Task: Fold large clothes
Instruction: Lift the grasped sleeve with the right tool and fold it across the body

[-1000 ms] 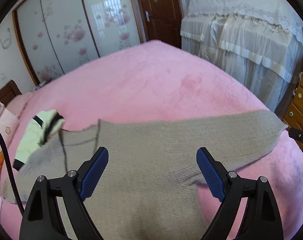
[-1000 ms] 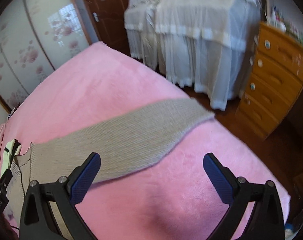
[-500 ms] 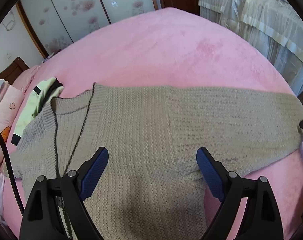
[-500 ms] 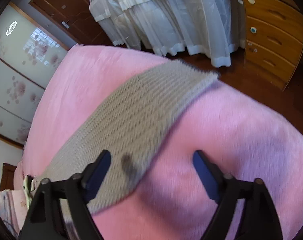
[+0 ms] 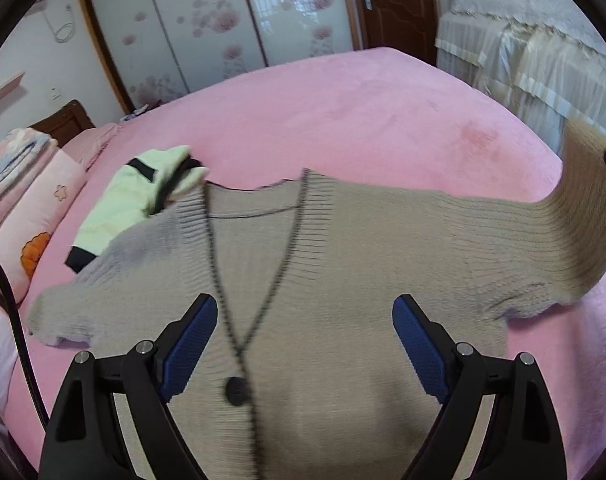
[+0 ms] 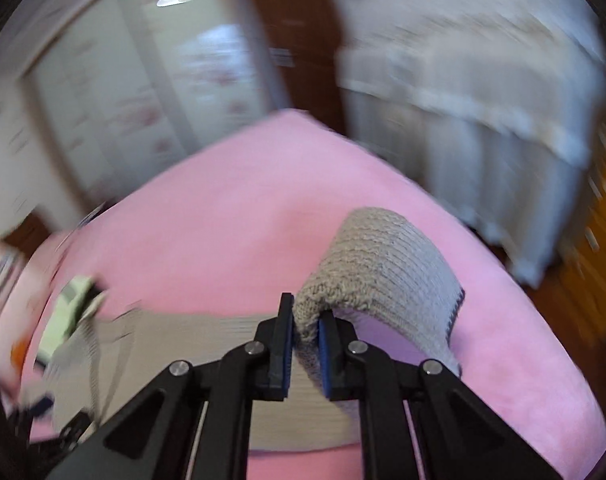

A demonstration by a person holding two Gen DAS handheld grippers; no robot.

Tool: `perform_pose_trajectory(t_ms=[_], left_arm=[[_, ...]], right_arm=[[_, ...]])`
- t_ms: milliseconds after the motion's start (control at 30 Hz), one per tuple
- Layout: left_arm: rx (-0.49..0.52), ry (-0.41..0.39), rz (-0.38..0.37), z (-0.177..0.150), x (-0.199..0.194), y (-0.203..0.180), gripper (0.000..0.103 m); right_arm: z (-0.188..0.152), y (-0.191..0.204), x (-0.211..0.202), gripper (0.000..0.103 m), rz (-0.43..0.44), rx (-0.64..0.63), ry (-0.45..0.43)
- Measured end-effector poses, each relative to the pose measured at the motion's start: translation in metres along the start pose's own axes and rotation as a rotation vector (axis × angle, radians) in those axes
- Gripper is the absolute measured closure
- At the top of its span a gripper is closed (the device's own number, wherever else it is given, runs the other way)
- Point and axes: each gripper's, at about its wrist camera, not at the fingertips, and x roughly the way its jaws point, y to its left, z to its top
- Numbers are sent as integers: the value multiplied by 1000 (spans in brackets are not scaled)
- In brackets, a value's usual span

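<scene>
A grey knitted cardigan (image 5: 343, 272) with dark trim and a dark button lies face up on the pink bed (image 5: 343, 112). My left gripper (image 5: 303, 320) is open and empty, hovering over the cardigan's chest. My right gripper (image 6: 306, 322) is shut on the end of the cardigan's right sleeve (image 6: 383, 264) and holds it lifted off the bed; the raised sleeve shows in the left wrist view (image 5: 583, 184) at the far right. The right wrist view is blurred by motion.
A pale green garment (image 5: 135, 204) with black trim lies partly under the cardigan's left shoulder. Pink pillows (image 5: 31, 208) sit at the left. A white lace-covered bed (image 5: 543, 52) stands at the right, a wooden dresser (image 6: 599, 240) beyond the bed edge, wardrobe doors (image 5: 223, 20) behind.
My right gripper has closed on the sleeve end and lifted it off the bed, swinging left. My left gripper shifted left to over the cardigan's button line, still open.
</scene>
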Motion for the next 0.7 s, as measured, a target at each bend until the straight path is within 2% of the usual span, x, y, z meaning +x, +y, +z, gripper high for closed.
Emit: perform_pose_trajectory(t_ms=[67,133,167,200,267,367,433,600,667,700], left_arm=[[-22,-12,8,-4,-4,25,14],[-50,-10,6,-9,-3,47,14],[-58,1,-2,-12,0,55,14],[-68,19,-8,-16,4,62,14],[-77,58,-37,-24,15,72,14],[-80,117,-110,-33,31,80,14],[-88,140,-178,-37,39,82,14],[-163,192,-436,-37,62,76,15],[-212,212,-511,-35,76,74,22],[-230,227,-540,-35,81,69,30]], right_arm=[[-8,51,7,92,57,-100,10],[-30,101,26,91,61,-206,44],[-41,114,36,87,65,-232,74],[-58,128,54,78,76,-252,140],[-92,142,81,69,99,-256,268],[-129,144,87,69,125,-225,366],[-143,134,77,68,148,-187,394],[-150,104,37,65,120,-98,353],[-155,92,21,65,109,-70,324],[-159,85,12,65,103,-45,311]])
